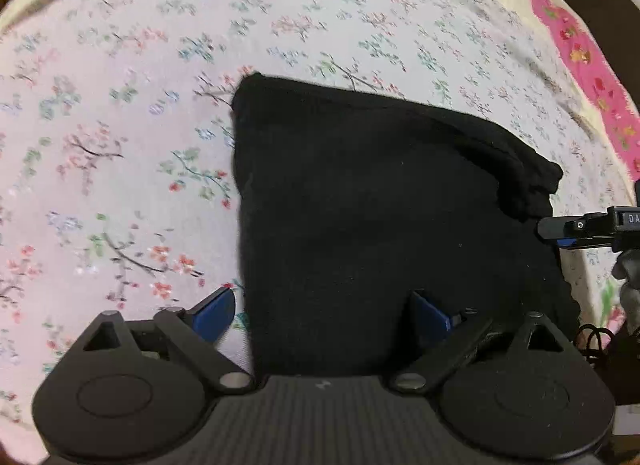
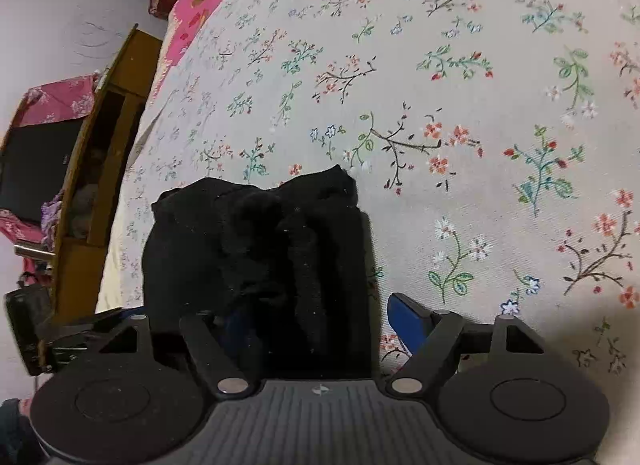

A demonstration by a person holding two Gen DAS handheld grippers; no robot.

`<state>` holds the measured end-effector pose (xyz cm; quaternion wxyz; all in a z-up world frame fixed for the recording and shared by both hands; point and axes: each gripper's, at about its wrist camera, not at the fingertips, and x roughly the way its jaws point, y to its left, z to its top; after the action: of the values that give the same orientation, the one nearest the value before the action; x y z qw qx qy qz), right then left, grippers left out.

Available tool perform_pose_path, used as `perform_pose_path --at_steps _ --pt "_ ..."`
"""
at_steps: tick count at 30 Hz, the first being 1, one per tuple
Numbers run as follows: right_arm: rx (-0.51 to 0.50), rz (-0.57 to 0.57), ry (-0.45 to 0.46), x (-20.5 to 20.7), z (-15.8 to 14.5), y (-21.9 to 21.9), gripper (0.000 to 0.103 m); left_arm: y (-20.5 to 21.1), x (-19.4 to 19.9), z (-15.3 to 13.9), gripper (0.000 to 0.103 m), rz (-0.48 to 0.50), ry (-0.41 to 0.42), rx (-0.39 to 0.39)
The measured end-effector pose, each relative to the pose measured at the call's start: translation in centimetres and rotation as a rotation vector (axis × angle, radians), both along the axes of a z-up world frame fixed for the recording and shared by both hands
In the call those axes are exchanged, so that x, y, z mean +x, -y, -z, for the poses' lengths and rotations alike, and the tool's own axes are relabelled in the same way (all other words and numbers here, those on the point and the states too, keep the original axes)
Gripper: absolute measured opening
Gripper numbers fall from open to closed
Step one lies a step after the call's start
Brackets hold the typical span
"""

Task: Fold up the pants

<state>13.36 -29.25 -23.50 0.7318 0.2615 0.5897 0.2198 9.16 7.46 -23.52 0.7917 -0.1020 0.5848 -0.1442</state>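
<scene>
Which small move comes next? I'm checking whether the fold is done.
Probably lift both grippers clear. The black pants already lie as a compact folded bundle on the floral sheet, and the left gripper and right gripper stand open around its near edge, pinching nothing.

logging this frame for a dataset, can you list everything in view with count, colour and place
pants: one, black, folded into a compact stack on the sheet, near edge between both sets of jaws
sheet: one, pale with small floral sprigs, covers the bed
quilt: one, pink and cream border, along the bed's far edge
cabinet: one, brown wood, beside the bed in the right wrist view
cloth: one, pink floral, draped by the cabinet
cable: one, black, off the bed's edge by the left gripper
left gripper: one, black with blue pads, jaws open, straddling the pants' near left edge
right gripper: one, black with blue pads, jaws open over the pants' near right edge; left pad hidden behind fabric
</scene>
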Motion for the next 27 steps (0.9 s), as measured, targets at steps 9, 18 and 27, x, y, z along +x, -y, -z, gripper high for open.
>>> perform_pose_path --at_steps 9,18,27 --pt "0.068 -0.006 -0.047 0.2 1.7 -3.8 0.069 0.9 2.8 2.3 0.103 0.083 -0.026 -0.106" --pt "0.009 0.033 -0.053 0.4 -0.9 -5.2 0.025 1.4 3.0 0.1 0.087 0.08 -0.017 -0.125" --pt "0.075 0.0 0.011 1.7 -5.2 -6.8 0.018 1.4 3.4 -5.3 0.066 0.116 0.047 -0.183"
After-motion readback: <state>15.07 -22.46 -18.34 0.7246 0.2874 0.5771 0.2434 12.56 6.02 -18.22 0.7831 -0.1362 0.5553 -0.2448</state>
